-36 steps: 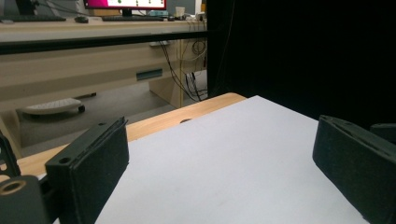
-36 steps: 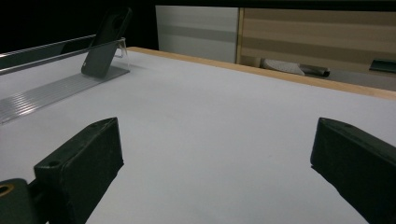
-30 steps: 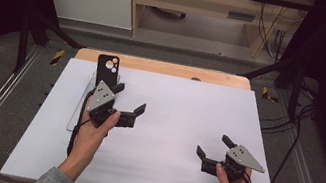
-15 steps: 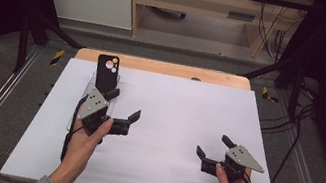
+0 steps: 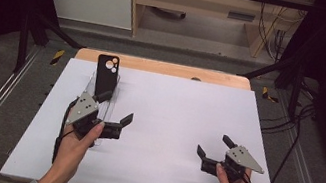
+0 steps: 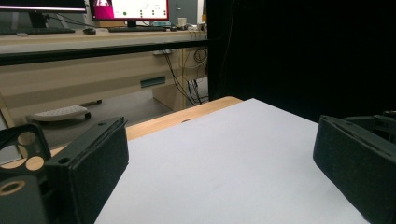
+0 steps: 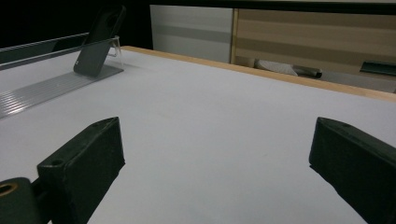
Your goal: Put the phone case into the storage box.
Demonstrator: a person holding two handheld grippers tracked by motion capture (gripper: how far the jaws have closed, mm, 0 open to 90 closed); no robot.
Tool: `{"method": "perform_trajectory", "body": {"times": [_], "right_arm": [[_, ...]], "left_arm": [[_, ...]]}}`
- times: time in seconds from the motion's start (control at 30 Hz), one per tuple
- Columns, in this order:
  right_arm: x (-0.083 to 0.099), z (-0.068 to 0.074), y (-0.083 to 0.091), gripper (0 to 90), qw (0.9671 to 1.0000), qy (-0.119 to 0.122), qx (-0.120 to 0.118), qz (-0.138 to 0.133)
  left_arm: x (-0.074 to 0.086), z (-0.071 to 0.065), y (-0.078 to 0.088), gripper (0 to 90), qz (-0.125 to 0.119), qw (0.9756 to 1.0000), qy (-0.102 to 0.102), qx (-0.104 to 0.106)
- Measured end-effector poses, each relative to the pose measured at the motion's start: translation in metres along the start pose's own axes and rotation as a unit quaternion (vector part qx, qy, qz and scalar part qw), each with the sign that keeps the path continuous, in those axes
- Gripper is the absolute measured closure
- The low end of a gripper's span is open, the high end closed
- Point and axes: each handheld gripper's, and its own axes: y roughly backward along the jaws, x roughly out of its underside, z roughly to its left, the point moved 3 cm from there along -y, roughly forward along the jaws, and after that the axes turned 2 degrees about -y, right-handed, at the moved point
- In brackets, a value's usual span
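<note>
Left hand-held gripper (image 5: pixel 114 111) released, jaws spread, empty | right hand-held gripper (image 5: pixel 211 151) likewise released, resting on worktop (image 5: pixel 178 109) | phone case (image 5: pixel 106 75) just beyond left jaws, propped on clear stand (image 5: pixel 108 107), long axis tilted upright, camera cutout uppermost | step, likely: approach; next calls for closing on case edges.

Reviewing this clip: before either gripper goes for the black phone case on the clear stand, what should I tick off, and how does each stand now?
1. Left gripper jaws open: ok.
2. Right gripper jaws open: ok.
3. Both grippers empty: ok.
4. Phone case propped on the clear stand, leaning back: ok.
5. Left gripper lined up on the case: not ok, it sits beside the stand and points toward the table's middle.
6. Case firmly seated in the stand: cannot tell.
</note>
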Motion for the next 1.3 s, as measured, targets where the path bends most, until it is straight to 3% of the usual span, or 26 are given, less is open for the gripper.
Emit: {"method": "perform_trajectory", "body": {"times": [0.1,0.33,0.83,1.3], "right_arm": [[0.0,0.0,0.0,3.4,1.0,-0.003,-0.001,-0.001],[0.0,0.0,-0.001,3.0,0.9999,-0.011,0.005,-0.008],[0.0,0.001,-0.001,3.0,0.9999,-0.003,0.01,-0.012],[0.001,-0.001,-0.001,3.3,0.9998,0.003,0.012,-0.017]], "left_arm": [[0.0,0.002,0.005,3.2,0.003,0.9999,-0.013,-0.005],[0.002,0.006,0.018,3.2,-0.001,0.9996,-0.021,-0.016],[0.013,0.013,0.042,3.1,-0.005,0.9993,-0.022,-0.031],[0.021,0.03,0.059,3.3,-0.004,0.9982,-0.025,-0.055]]}}
